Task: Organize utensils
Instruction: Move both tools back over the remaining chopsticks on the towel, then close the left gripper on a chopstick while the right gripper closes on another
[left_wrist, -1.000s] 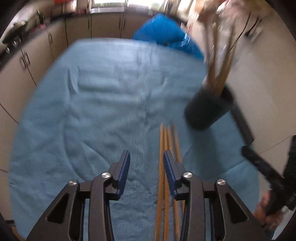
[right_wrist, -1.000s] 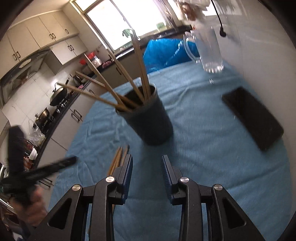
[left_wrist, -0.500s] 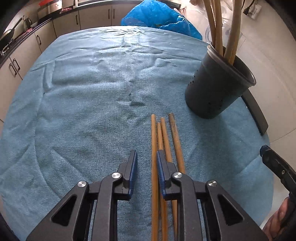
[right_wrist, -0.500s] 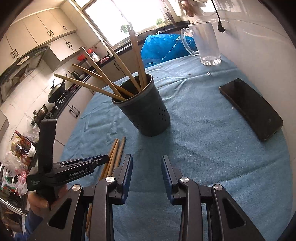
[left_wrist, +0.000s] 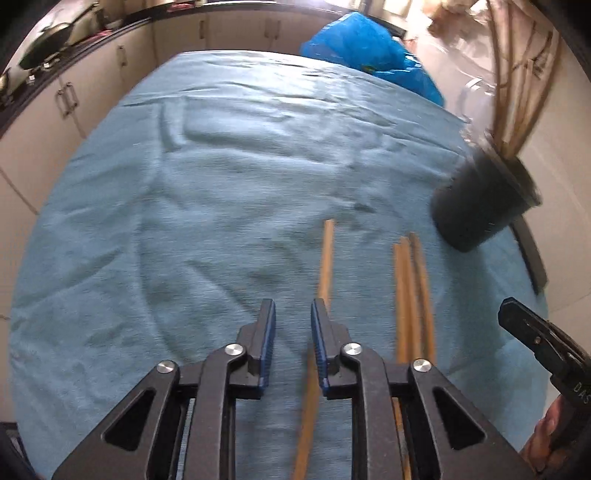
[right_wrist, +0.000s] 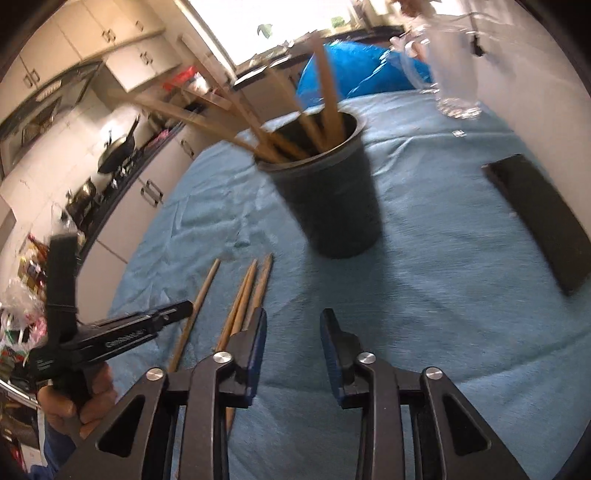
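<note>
While chopsticks lie loose, dark holder beyond, phone right.

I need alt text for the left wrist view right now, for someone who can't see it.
The left gripper, fingers narrowly apart, hovers over a blue cloth beside one separated chopstick. Two more chopsticks lie to its right, near a dark holder of chopsticks.

My two wrist cameras look steeply down along each tool, close over the tabletop, and both see the dark holder and the loose chopsticks.
</note>
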